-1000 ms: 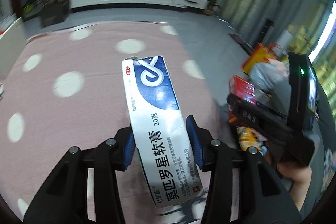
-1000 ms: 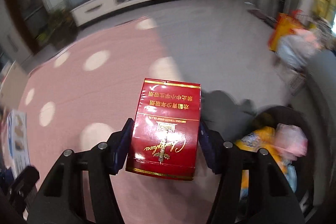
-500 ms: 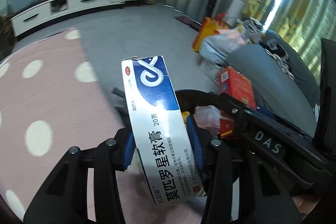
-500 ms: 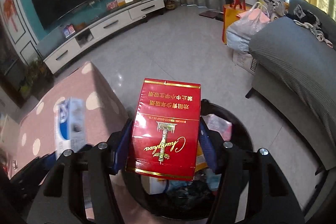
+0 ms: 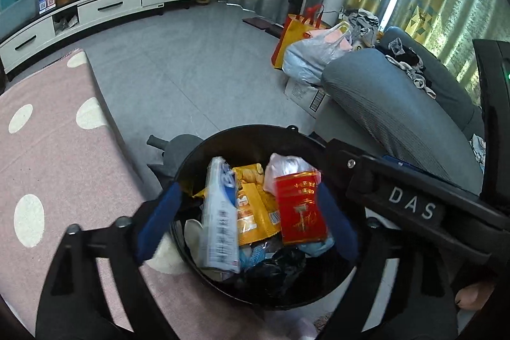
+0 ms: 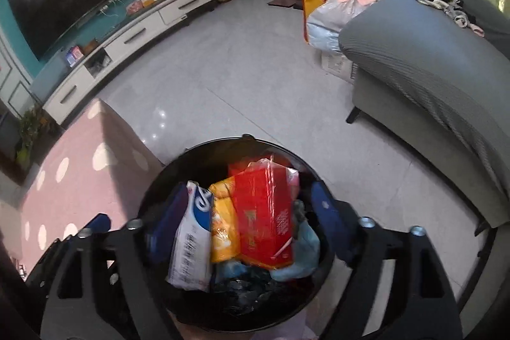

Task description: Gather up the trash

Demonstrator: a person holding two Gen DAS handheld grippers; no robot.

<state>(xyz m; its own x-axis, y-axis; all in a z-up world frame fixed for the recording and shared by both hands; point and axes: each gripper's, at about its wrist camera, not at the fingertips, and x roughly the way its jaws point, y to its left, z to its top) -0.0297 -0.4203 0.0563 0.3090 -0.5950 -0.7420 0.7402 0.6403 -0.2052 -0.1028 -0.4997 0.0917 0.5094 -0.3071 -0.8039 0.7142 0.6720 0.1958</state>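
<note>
Both my grippers, left [image 5: 245,222] and right [image 6: 245,222], have just sprung apart over the bin [image 5: 242,133]; tube box [image 5: 220,222] and red box [image 5: 299,209] drop free, so I'd hold centred

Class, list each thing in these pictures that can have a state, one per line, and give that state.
Left tool: open, just been opening, holding nothing.
Right tool: open, just been opening, holding nothing.
Bin: uncovered, nearly full.
White and blue box: blurred, in the bin.
Red box: blurred, in the bin.
Cabinet drawers: shut.

Grey floor [image 5: 178,75], grey sofa [image 5: 398,113], white cabinet [image 5: 108,7]
</note>
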